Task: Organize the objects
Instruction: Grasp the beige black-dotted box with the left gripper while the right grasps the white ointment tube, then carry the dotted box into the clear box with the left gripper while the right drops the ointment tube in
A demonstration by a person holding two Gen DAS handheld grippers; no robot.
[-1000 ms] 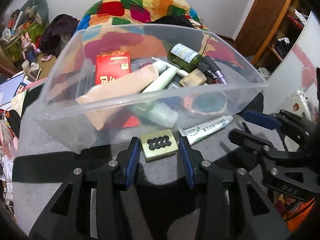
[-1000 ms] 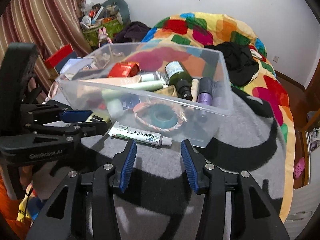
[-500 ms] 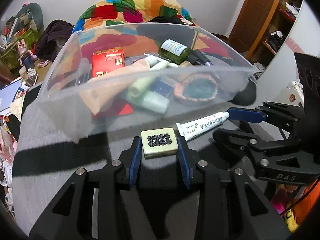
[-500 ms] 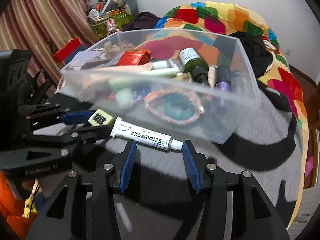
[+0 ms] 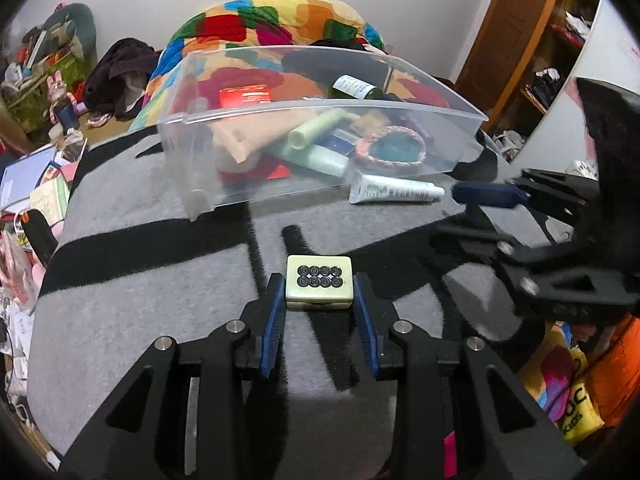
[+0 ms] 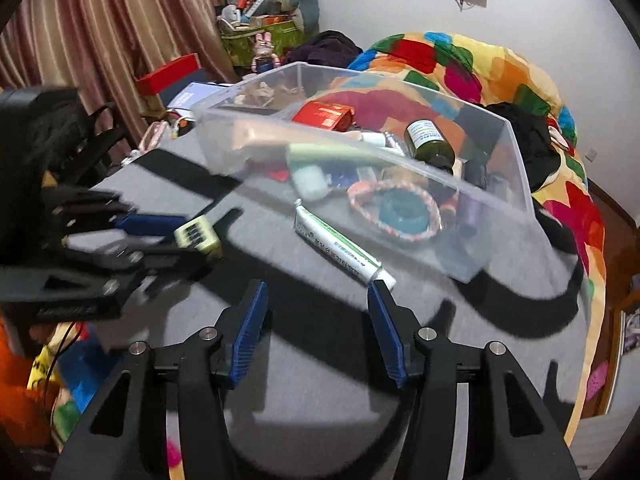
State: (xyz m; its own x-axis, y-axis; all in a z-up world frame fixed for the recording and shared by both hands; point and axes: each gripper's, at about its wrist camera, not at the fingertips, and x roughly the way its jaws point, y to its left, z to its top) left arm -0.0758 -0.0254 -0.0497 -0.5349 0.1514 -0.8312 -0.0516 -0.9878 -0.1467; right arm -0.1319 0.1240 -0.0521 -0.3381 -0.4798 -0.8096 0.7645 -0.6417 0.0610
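Observation:
My left gripper [image 5: 319, 289] is shut on a cream mahjong tile [image 5: 319, 287] with black circles and holds it above the grey blanket; the tile also shows in the right wrist view [image 6: 198, 235]. A white ointment tube [image 5: 394, 193] lies on the blanket just in front of the clear plastic bin [image 5: 208, 120]. In the right wrist view the tube [image 6: 340, 249] lies just ahead of my right gripper [image 6: 318, 304], which is open and empty. The bin [image 6: 516, 184] holds bottles, tubes, a red box and a braided ring.
The grey and black striped blanket [image 5: 132, 280] covers the bed. A colourful quilt [image 6: 460, 64] is heaped behind the bin. Clutter, books and a red box [image 6: 168, 74] lie at the left by the curtain. A wooden door [image 5: 516, 20] stands at the right.
My left gripper closed on the mahjong tile and pulled it back and up from the bin. My right gripper moved closer to the tube, still open.

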